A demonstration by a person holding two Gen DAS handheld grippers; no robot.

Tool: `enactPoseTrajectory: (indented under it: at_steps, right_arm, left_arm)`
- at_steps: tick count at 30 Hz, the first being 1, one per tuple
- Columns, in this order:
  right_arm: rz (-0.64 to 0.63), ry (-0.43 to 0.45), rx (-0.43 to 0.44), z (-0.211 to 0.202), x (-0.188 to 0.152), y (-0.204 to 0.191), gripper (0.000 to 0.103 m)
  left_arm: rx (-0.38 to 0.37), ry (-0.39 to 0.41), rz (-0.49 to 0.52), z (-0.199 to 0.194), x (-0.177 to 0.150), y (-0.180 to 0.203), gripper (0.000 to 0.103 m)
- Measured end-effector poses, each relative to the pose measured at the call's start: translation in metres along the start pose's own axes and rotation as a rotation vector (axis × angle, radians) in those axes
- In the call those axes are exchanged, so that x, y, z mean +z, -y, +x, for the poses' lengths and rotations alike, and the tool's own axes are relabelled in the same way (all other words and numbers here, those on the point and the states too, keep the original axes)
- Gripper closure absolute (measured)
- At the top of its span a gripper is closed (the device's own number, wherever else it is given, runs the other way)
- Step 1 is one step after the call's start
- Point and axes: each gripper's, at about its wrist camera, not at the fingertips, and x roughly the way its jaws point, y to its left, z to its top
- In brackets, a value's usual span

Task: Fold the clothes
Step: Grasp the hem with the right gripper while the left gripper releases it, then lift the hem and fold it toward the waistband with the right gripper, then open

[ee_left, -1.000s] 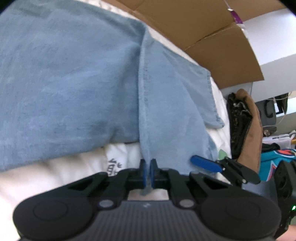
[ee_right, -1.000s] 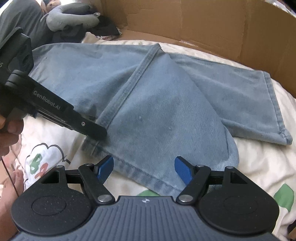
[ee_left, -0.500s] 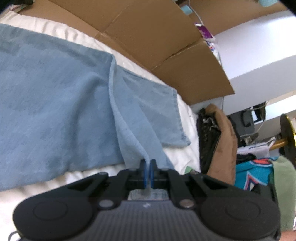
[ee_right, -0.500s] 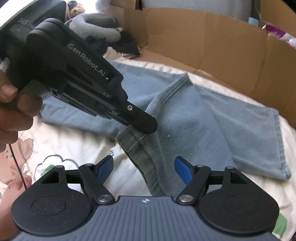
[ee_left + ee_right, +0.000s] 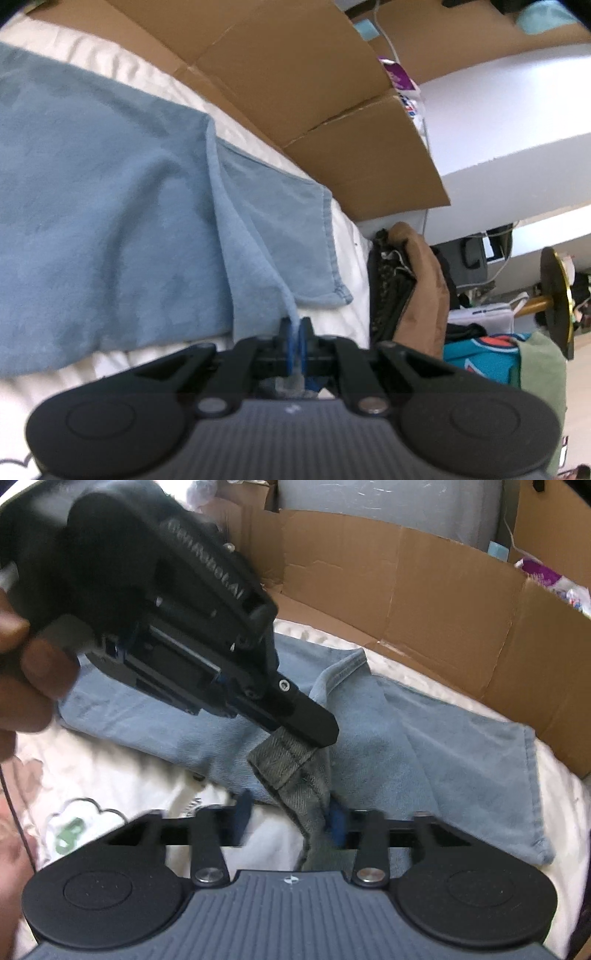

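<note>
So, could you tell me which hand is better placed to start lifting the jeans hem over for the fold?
Left. The left gripper is already shut on the hem of the jeans and holds it raised off the bed sheet; the right gripper is only now closing around the hem below.

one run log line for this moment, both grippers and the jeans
left gripper: shut on jeans hem, lifted | right gripper: jaws closing around same hem, one gap left | jeans: on bed sheet

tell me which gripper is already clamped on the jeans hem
The left gripper: its pads are shut on the jeans hem. The right gripper is closing, denim between its jaws.
</note>
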Motion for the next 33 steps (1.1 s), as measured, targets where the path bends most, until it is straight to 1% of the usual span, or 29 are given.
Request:
enactPoseTrajectory:
  at_steps: [1, 2, 3, 5, 6, 8, 13, 17, 20, 23, 27, 30, 33]
  right_arm:
    - [-0.006, 0.003, -0.015, 0.0, 0.0, 0.004, 0.088]
    - [-0.012, 0.006, -0.031, 0.0, 0.001, 0.007, 0.089]
    - [-0.016, 0.008, -0.046, 0.0, 0.001, 0.011, 0.094]
    - [0.011, 0.001, -0.06, 0.002, 0.002, 0.025, 0.095]
    - [0.02, -0.001, -0.07, 0.002, 0.002, 0.031, 0.096]
    - [0.038, -0.004, -0.089, 0.003, 0.003, 0.041, 0.097]
    - [0.065, -0.008, -0.121, 0.007, 0.008, 0.065, 0.097]
    - [0.1, -0.01, -0.143, 0.003, 0.005, 0.086, 0.097]
    - [0.122, -0.007, -0.162, 0.002, 0.006, 0.102, 0.097]
    - [0.149, -0.006, -0.183, 0.001, 0.01, 0.119, 0.097]
    - [0.169, -0.004, -0.214, 0.002, 0.012, 0.14, 0.097]
    - [0.199, 0.003, -0.199, 0.003, 0.011, 0.159, 0.097]
    - [0.218, 0.004, -0.17, 0.005, 0.008, 0.176, 0.097]
  left_arm:
    - [0.006, -0.001, 0.014, 0.0, 0.001, 0.001, 0.097]
    - [0.012, -0.002, 0.028, 0.001, 0.003, 0.003, 0.092]
    - [0.018, -0.001, 0.032, 0.0, 0.004, 0.003, 0.089]
    - [0.024, 0.019, 0.036, -0.004, 0.006, 0.001, 0.079]
    - [0.039, 0.029, 0.043, -0.007, 0.007, -0.001, 0.073]
    - [0.092, 0.034, 0.056, -0.01, 0.007, -0.005, 0.065]
    - [0.213, 0.014, 0.069, -0.017, 0.0, -0.025, 0.06]
    - [0.278, 0.032, 0.019, -0.03, -0.008, -0.047, 0.059]
    - [0.327, 0.046, -0.012, -0.039, -0.011, -0.059, 0.055]
    - [0.374, 0.066, -0.029, -0.046, -0.011, -0.068, 0.053]
    - [0.408, 0.078, -0.025, -0.049, -0.009, -0.073, 0.044]
    - [0.432, 0.055, 0.003, -0.046, -0.009, -0.075, 0.044]
    - [0.424, 0.06, -0.003, -0.046, -0.007, -0.076, 0.044]
